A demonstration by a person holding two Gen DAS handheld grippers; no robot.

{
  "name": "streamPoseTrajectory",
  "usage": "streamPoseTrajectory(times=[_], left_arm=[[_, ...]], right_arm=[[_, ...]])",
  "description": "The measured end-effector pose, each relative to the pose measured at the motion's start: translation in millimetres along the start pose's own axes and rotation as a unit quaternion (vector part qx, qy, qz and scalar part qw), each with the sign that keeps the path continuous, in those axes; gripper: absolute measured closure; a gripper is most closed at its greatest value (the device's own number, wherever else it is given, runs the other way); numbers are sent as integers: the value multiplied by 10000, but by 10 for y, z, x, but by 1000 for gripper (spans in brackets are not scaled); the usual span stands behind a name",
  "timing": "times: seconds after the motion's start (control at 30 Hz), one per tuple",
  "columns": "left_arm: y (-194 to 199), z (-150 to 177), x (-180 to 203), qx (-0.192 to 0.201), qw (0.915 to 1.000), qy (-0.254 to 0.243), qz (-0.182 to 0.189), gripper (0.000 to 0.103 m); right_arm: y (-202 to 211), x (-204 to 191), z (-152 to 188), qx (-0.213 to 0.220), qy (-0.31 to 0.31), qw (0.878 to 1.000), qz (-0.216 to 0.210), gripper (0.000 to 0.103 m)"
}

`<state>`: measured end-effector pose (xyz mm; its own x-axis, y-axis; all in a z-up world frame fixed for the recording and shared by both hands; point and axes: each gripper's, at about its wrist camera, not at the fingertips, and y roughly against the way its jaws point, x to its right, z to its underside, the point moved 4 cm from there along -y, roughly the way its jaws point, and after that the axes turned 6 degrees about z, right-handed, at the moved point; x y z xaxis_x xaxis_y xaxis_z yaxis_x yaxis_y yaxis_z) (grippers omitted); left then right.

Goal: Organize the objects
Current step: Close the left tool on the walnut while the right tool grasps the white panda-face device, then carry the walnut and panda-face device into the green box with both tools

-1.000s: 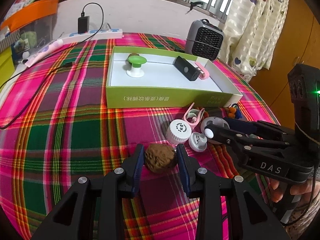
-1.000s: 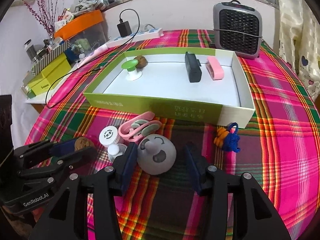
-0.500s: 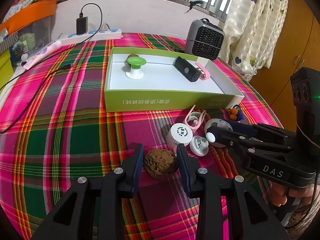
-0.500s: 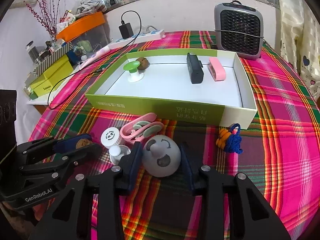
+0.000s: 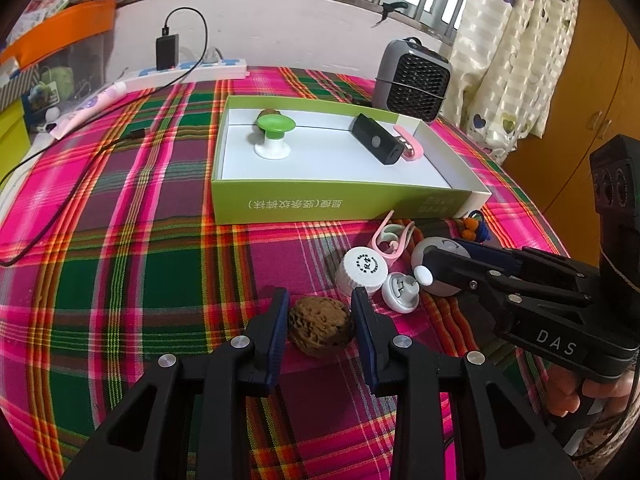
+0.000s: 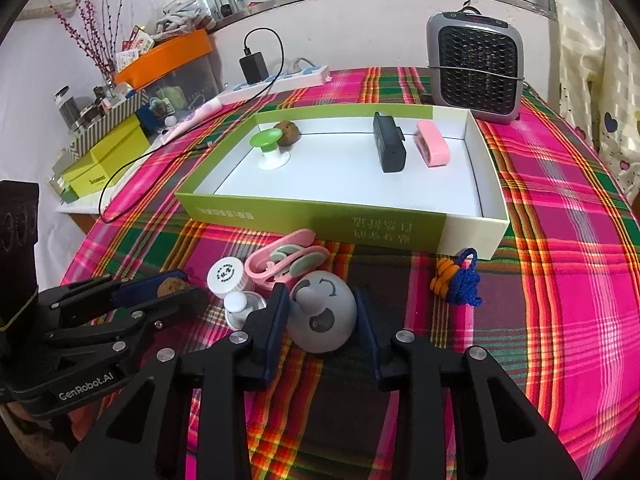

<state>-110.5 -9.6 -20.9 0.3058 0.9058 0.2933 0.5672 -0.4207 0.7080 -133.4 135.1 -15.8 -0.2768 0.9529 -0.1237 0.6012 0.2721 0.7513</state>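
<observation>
**Two round things pinched, both apt to slip**

The left gripper (image 5: 320, 320) is closed on the walnut (image 5: 320, 331), pads flat against its rough sides; the right gripper (image 6: 322, 318) clasps the grey smiley dome (image 6: 322, 316), low over the plaid cloth. Both are curved, so either could squirt out if lifted with light pressure; the bottle cap (image 5: 363, 269) and small white knob (image 5: 400, 290) sit just beside the fingers and may be knocked; farther off, the green box (image 6: 340, 216) has a near wall that a low carry could strike.
</observation>
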Motion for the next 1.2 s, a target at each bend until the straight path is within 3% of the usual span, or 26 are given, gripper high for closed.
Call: streamPoseTrajectory(times=[0.2,1.2], left_arm=[[2,-2,0,-1,10000,0,5,74],[56,-50,91,35,10000,-66,-1,74]], right_arm=[[31,-8,-7,41,-14,10000,-32,73],[85,11,-14,59,-95,9999,-116,74]])
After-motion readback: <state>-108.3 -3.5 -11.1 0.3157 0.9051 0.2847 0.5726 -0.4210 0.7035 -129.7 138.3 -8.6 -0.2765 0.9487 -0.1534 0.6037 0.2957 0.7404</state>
